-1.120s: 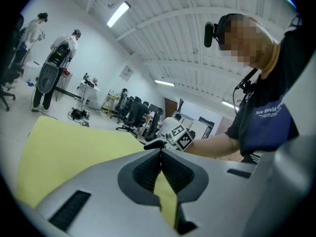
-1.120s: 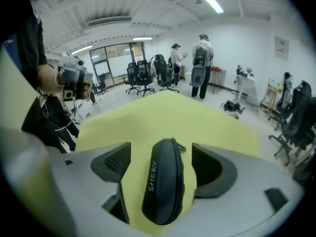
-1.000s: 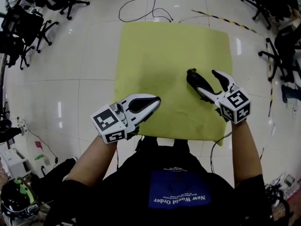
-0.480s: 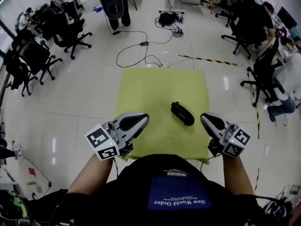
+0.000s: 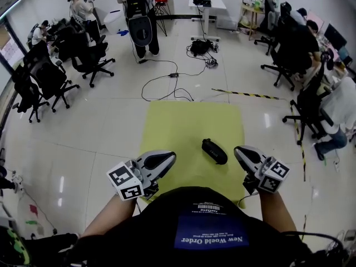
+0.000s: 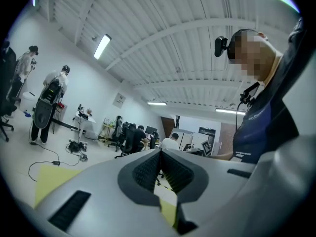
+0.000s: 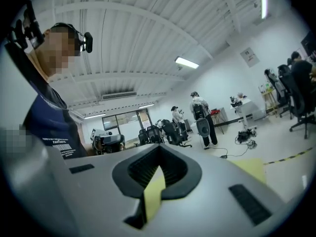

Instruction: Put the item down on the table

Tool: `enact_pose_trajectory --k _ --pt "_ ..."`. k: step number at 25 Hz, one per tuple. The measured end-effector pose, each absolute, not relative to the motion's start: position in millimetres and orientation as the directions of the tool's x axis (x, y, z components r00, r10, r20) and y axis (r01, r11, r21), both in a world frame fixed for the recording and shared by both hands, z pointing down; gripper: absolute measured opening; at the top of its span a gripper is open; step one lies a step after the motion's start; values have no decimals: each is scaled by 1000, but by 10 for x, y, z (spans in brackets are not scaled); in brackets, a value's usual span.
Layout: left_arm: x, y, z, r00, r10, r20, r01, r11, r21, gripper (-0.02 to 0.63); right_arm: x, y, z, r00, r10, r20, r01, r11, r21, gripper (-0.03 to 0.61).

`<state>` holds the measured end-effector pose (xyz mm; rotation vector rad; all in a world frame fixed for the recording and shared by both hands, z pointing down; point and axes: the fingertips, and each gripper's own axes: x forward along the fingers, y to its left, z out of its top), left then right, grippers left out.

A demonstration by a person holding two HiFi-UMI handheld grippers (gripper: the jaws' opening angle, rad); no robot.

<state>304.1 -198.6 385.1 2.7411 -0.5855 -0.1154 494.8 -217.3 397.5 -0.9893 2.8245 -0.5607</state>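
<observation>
The black oval item (image 5: 214,151) lies on the yellow-green table top (image 5: 183,124), right of its middle, with nothing touching it. My right gripper (image 5: 238,150) hangs shut and empty just right of the item, near the table's front right corner. My left gripper (image 5: 169,157) is shut and empty over the front left edge. In the left gripper view the left gripper (image 6: 159,154) has its ribbed pads (image 6: 146,170) meeting. In the right gripper view the right gripper (image 7: 159,149) is closed at the tips too. Both point level, out across the room.
Black cables (image 5: 167,85) run over the pale floor beyond the table. Office chairs (image 5: 89,57) stand at the left and right (image 5: 308,107). People stand at the back (image 5: 139,21). A yellow-black strip (image 5: 245,94) lies on the floor to the far right.
The right gripper, open beside the item a second ago, has shut and pulled back to the right of it. Both grippers have risen toward my body, and the head view has lifted.
</observation>
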Motion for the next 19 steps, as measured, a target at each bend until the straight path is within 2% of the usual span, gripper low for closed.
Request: enact_pose_trajectory --k 14,19 --pt "2909 -2005 3807 904 -427 -16 -398 -856 331 5 4755 -2239 3982 -815 -574 75 -563 755 -335 -11" --pt "2871 -2020 3784 902 -431 -23 -400 -854 334 4 4693 -2233 3911 -824 -565 52 -546 763 -346 -12"
